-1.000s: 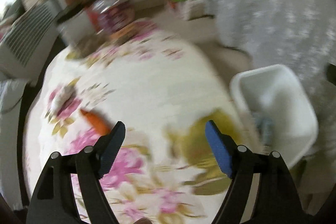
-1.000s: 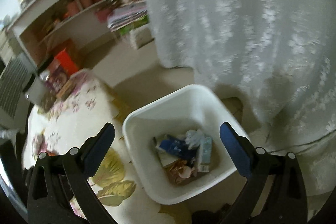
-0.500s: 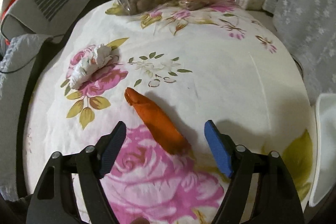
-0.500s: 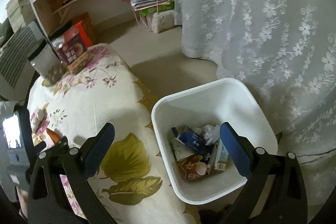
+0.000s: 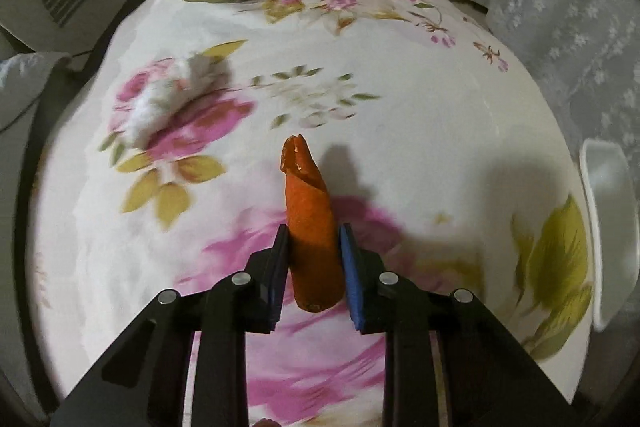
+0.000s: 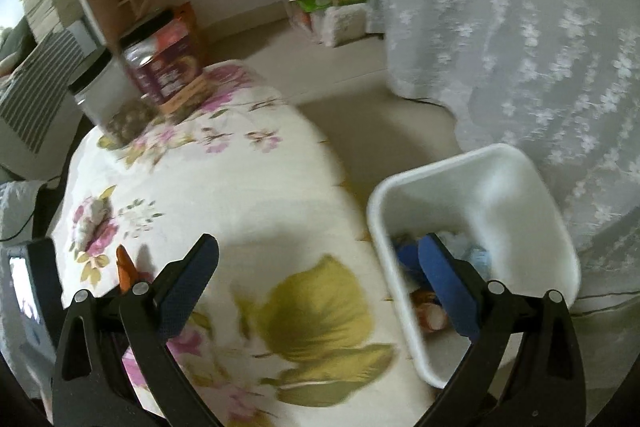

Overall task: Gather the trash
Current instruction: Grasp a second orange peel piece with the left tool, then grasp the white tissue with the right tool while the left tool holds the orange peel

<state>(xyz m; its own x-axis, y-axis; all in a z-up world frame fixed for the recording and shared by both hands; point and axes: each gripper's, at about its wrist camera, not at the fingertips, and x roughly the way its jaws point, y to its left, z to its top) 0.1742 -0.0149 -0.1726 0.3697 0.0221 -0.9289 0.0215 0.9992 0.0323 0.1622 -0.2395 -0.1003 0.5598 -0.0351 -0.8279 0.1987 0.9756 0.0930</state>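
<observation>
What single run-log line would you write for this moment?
left gripper: closing on orange wrapper | right gripper: open, empty | crumpled tissue: on table | white bin: holds trash

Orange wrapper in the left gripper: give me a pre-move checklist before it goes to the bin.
1. Orange wrapper between the left gripper pads: ok, though the jaws are closing, so let them settle.
2. Grip firm enough to lift: cannot tell; the wrapper juts far forward of the pads.
3. White bin within view and open-topped: ok, it stands beside the table on the right and has room above the trash already in it.
4. Right gripper free: ok, jaws wide, nothing between them.
5. Path across the floral tablecloth to the bin: ok, nothing stands between them.
6. Other trash left: not ok, a crumpled white tissue lies on the cloth.
</observation>
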